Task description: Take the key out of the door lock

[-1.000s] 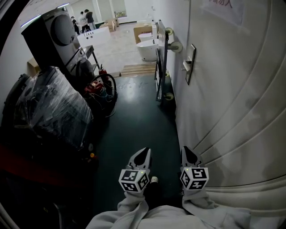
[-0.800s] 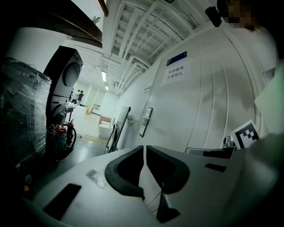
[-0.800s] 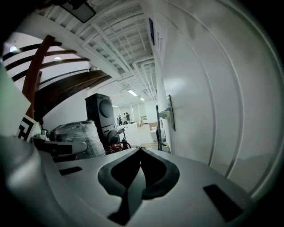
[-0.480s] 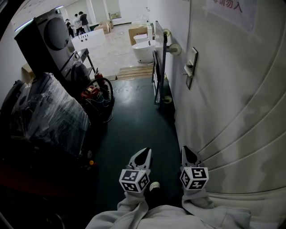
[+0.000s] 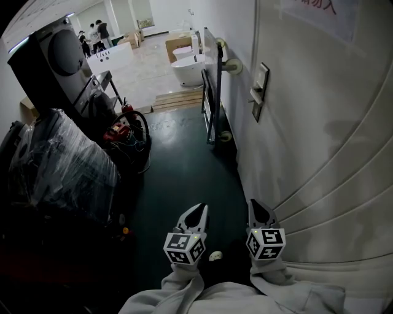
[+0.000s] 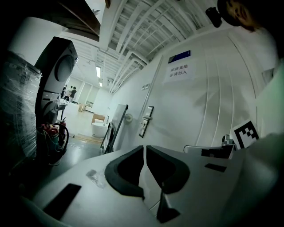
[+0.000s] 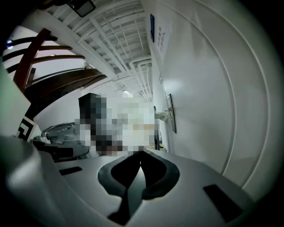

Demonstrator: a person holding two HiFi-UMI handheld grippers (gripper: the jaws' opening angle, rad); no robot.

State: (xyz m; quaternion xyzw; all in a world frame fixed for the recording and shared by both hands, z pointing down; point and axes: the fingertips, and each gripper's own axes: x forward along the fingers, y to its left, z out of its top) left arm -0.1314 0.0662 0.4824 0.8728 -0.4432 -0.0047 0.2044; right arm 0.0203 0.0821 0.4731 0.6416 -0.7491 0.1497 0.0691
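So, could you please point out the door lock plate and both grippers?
door lock plate (image 5: 263, 76), head view, its upper part.
left gripper (image 5: 201, 207), head view, between its fingertips.
right gripper (image 5: 254, 203), head view, between its fingertips.

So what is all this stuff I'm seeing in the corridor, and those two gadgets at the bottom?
Door: one, white, right side.
Handle and lock plate: one, silvery, on the door; a key is too small to make out.
Paper notice: one, white with red print, top of the door.
Wheeled panel: one, dark-framed, by the wall beyond the door.
Bathroom fixture: one, white, far end.
Pallet: one, pale wood, beside the fixture.
Wrapped bundle: one, dark under clear film, left.
Tall machine: one, black, upper left.
Red device: one, with black hoses, on the floor.
People: a few, far background.
Left gripper: white, shut, empty.
Right gripper: white, shut, empty.
Sleeves: two, grey, bottom edge.
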